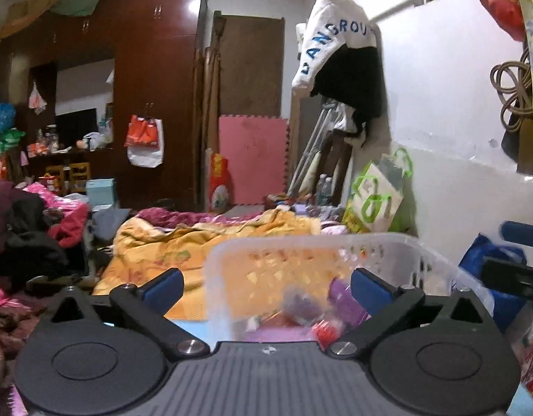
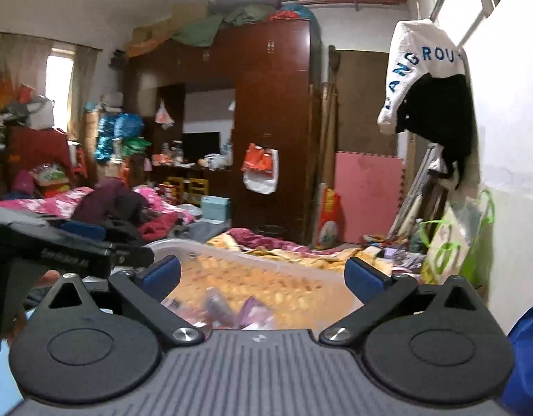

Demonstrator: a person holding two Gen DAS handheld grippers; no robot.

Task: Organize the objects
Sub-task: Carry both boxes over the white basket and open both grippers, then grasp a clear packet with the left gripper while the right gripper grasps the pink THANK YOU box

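Observation:
A clear plastic basket stands just in front of both grippers; it also shows in the right wrist view. Several small packets, purple and red, lie in it, blurred. My left gripper is open and empty, its right finger over the basket's inside and its left finger outside the near wall. My right gripper is open and empty, held over the basket's near rim. The left gripper shows at the left edge of the right wrist view. The right gripper's body shows at the right edge of the left wrist view.
An orange quilt covers the bed behind the basket. Dark and pink clothes pile at the left. A green-and-white bag leans on the white wall. A blue bag sits right of the basket. A brown wardrobe stands at the back.

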